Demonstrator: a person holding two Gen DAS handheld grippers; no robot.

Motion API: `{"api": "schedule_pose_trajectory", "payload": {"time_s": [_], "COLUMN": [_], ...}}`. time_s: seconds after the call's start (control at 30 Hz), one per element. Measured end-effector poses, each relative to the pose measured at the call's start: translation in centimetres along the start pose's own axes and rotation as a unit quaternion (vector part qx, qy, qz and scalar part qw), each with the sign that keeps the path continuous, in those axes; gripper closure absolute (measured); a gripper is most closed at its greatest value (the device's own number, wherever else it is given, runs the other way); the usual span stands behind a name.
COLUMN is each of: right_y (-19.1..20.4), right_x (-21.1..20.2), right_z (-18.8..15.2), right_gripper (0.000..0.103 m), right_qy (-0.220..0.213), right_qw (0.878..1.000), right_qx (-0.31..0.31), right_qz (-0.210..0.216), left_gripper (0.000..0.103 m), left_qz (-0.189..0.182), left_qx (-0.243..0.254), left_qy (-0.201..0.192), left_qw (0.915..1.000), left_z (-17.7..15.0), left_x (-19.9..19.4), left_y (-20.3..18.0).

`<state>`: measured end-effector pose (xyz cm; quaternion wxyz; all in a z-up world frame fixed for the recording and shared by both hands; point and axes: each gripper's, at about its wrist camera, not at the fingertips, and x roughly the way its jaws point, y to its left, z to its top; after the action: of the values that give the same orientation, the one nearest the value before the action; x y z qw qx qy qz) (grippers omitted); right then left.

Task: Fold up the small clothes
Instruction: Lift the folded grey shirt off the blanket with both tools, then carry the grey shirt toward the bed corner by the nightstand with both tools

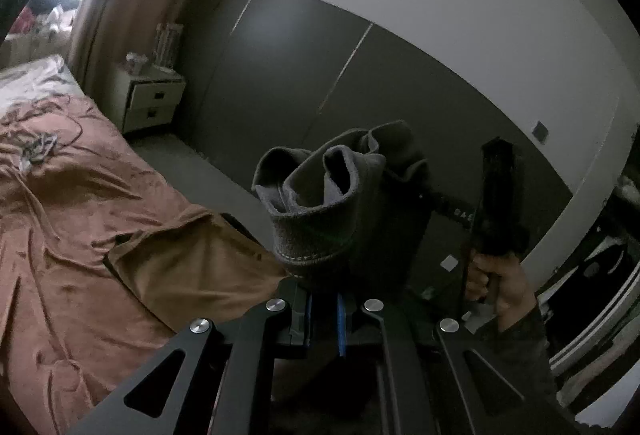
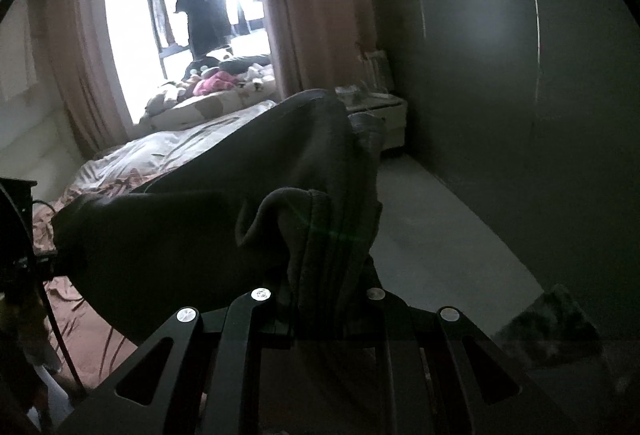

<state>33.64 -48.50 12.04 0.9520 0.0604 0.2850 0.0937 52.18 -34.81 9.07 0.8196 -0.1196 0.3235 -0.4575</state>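
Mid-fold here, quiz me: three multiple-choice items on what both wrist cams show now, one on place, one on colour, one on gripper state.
1. Where is the dark grey garment?
A. Flat on the bed
B. Held up in the air between both grippers
C. On the nightstand

2. What colour is the bedspread?
A. Pinkish brown
B. Blue
C. Green

3. How is the left gripper set?
A. Wide open, nothing in it
B. Shut on the garment
C. Out of view

Answers: 1 B, the cloth rises from each gripper with floor and wall behind it; 2 A, the rumpled cover looks pinkish brown; 3 B, the hem is pinched between its fingers, as with the right gripper.
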Motion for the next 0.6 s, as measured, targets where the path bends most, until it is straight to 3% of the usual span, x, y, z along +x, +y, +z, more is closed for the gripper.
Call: {"api": "schedule_pose_trajectory", "payload": {"time_s": [0.37, 0.6], "right_y": [5.5, 7.4], "right_x": [9.4, 17.9], "right_z": [1.8, 3.3], "right_gripper": [0.092, 0.092], "right_qy": [0.045, 0.097], "right_qw": [0.998, 0.995], "right_qx": [-0.014, -0.023], "right_qz": [-0.032, -0.030], "left_gripper": [0.094, 0.097], "left_qz": [0.039, 0.054], "left_qx": [-0.030, -0.064], "left_qy": [0.030, 0.053], "left_qw": [0.9984, 0.9951], "left_z": [0.4, 0.0], "left_x": [5.3, 8.8], "left_y": [8.4, 15.3]}}
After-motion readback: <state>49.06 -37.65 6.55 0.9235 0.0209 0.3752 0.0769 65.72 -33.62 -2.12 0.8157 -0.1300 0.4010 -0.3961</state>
